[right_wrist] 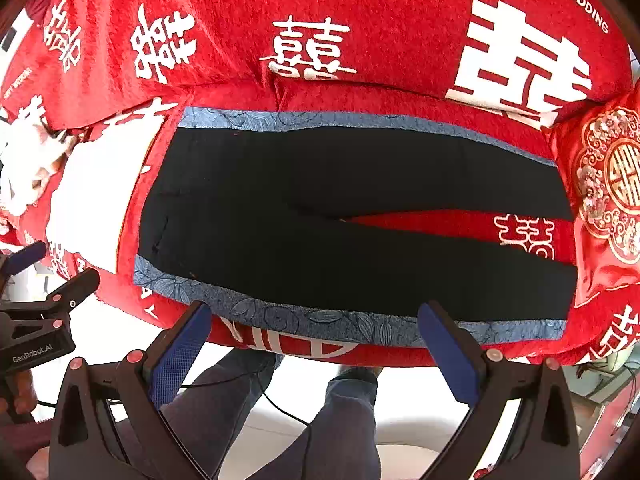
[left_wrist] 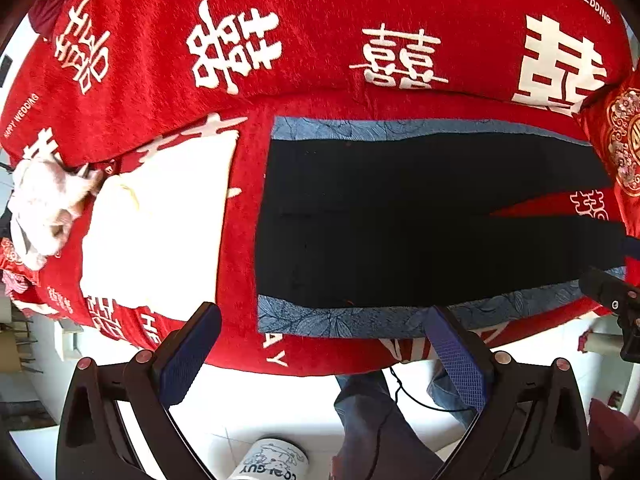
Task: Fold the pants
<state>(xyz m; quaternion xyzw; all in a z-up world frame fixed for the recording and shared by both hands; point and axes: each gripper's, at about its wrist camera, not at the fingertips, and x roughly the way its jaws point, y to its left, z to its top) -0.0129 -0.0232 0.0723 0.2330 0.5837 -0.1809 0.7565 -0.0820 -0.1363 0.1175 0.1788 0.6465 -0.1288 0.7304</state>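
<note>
Black pants (left_wrist: 400, 216) with blue floral-print side stripes lie flat on a bed under a red blanket (left_wrist: 320, 20), waistband toward the left, the two legs running right and parting in a narrow V that shows red between them. The blanket carries white double-happiness characters and the words "HAPPY WEDDING" — legible at the upper right in both views. A red cushion (right_wrist: 608, 184) with a gold-and-white medallion sits just past the pant cuffs at the right. A white cloth (left_wrist: 160, 216) lies on the blanket left of the waistband, with a pale crumpled item (left_wrist: 40, 208) beyond it.

The left claw (left_wrist: 320, 360) hangs spread wide at the near edge of the bed, gripping nothing; the right claw (right_wrist: 316, 352) is likewise spread and empty, its tips near the lower blue stripe. From the right wrist view, the left unit's body reads "GenRobot.AI". Below, the person's jeans (right_wrist: 344, 420) and a slipper (left_wrist: 276, 460) printed "COOL GUY" — seen upside down — show on the floor.
</note>
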